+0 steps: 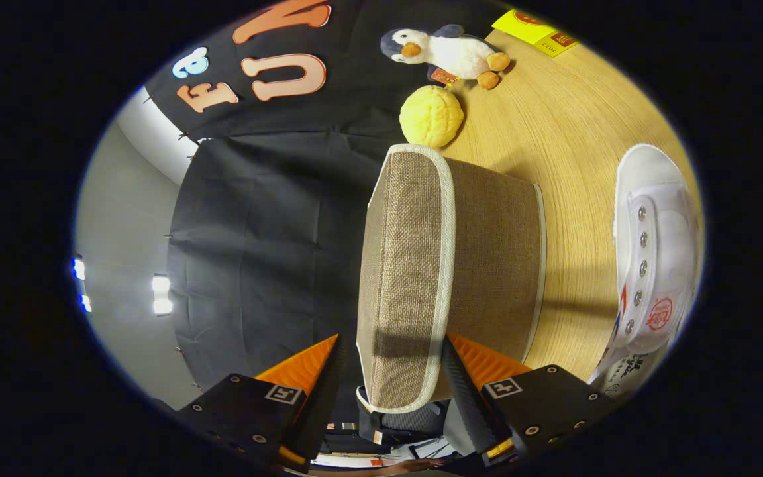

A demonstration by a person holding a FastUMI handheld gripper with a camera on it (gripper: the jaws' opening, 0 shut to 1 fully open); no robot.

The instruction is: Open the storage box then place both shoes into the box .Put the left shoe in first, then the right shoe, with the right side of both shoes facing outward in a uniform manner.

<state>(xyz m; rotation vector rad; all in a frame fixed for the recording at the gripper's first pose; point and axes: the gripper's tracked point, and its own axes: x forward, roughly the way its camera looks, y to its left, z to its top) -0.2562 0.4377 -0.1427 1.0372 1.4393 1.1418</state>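
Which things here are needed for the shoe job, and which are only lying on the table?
For the job:
- storage box, its lid between the open fingers of the tongs
- white shoe beside the box

Just lying about, beyond the box:
- toy penguin
- yellow ball
- yellow card

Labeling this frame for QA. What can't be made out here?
- Box inside: hidden by its lid, gripper view.
- Gripper grip: fingers straddle the lid's edge, contact on both sides unclear.
- Shoe: cut off at the view's rim; left or right shoe unclear.
- Second shoe: just a scrap at the rim below the first.
- Tag on the penguin: too small.
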